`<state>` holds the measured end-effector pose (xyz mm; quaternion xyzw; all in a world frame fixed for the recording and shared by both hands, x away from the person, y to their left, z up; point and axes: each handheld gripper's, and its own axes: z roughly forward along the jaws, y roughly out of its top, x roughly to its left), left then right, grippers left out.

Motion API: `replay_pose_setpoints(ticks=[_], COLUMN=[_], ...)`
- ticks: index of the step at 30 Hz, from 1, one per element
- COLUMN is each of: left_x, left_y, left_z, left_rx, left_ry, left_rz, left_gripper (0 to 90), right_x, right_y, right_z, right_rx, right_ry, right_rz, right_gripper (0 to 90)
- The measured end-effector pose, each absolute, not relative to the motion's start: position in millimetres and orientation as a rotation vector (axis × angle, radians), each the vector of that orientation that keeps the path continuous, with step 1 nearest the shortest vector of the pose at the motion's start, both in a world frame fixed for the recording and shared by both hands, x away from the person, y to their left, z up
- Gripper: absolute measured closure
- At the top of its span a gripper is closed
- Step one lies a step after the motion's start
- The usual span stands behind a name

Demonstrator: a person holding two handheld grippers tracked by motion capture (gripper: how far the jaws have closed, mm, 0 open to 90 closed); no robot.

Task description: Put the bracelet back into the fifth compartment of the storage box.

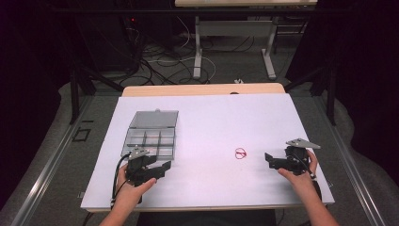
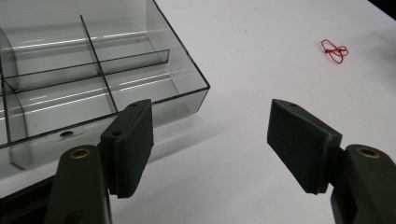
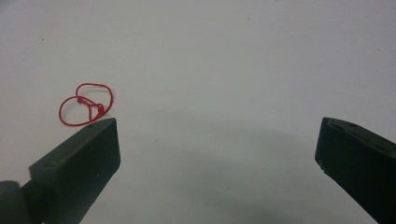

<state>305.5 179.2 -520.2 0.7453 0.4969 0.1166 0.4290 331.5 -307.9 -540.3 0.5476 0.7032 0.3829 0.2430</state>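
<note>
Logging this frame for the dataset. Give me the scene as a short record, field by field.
surface: white table top
box: clear compartment box, lid open, compartments look empty
red item: tangled red elastic band, lying loose on the table between the two grippers
left gripper: open, holding nothing, beside the box's near corner
right gripper: open, holding nothing, pointed toward the band, not touching it
hands: one on each gripper, coming in from the table's near edge

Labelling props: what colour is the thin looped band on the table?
Red; the thin looped band shows best in the right gripper view.
</note>
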Motion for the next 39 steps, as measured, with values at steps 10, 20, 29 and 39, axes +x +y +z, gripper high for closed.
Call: replay_pose_setpoints(ticks=[10,20,29,39], left_x=[313.6,328.1,340.4,350.1], left_y=[163.8,143.2,124.5,102.6], left_z=[-510.0,-498.9,-493.5,-492.0], left_rx=[1.874,1.856,1.856,1.908], left_ry=[1.241,1.259,1.257,1.235], left_rz=[0.252,0.191,0.124,0.104], left_gripper=[34.7,35.1,34.5,33.2], right_x=[331.6,332.0,332.3,332.5], right_y=[-308.1,-309.5,-309.3,-309.5], right_z=[-540.5,-540.9,-541.5,-541.8], right_rx=[1.503,1.502,1.502,1.499], right_ry=[1.920,1.920,1.922,1.925], right_rz=[1.047,1.049,1.049,1.049], right_gripper=[0.0,0.0,0.0,0.0])
